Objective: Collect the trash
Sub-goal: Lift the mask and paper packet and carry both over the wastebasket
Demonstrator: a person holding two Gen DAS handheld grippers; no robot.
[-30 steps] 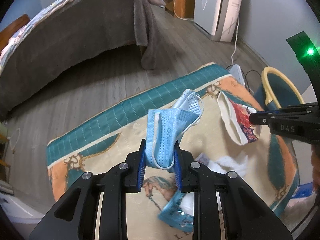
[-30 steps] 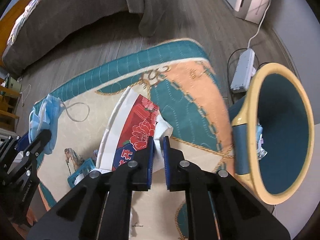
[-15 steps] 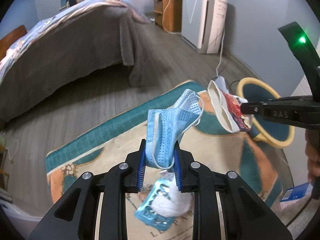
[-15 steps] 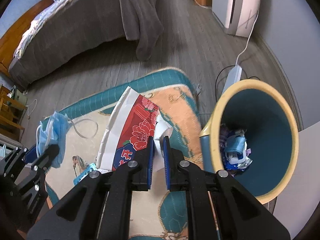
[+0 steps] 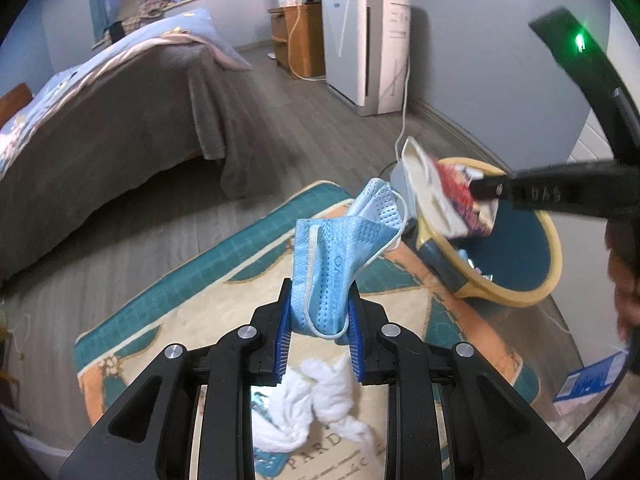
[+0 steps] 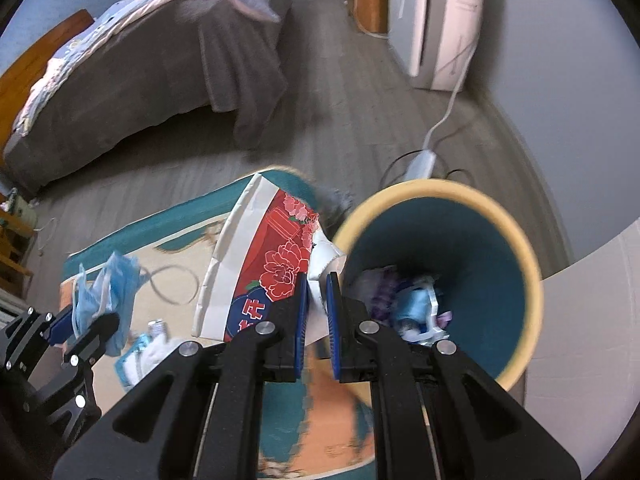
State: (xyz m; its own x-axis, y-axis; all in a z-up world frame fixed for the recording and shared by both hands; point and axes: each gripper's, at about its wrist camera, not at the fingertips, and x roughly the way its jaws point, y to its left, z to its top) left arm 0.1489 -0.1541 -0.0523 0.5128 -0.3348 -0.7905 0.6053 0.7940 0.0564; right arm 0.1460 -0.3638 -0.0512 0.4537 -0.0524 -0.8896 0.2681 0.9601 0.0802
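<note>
My left gripper is shut on a blue face mask and holds it above the rug. My right gripper is shut on a crushed red-and-white paper cup, held at the left rim of the teal bin with a yellow rim. The bin holds a blue mask and other scraps. In the left wrist view the cup hangs over the bin, right of the mask. The left gripper with the mask shows at the left of the right wrist view.
A white crumpled tissue and a blue wrapper lie on the patterned rug. A bed stands at the left. A white appliance and a power strip are by the wall.
Both grippers have risen and moved toward the bin. The cup now hangs over the bin's left rim, and the bin's inside shows more fully.
</note>
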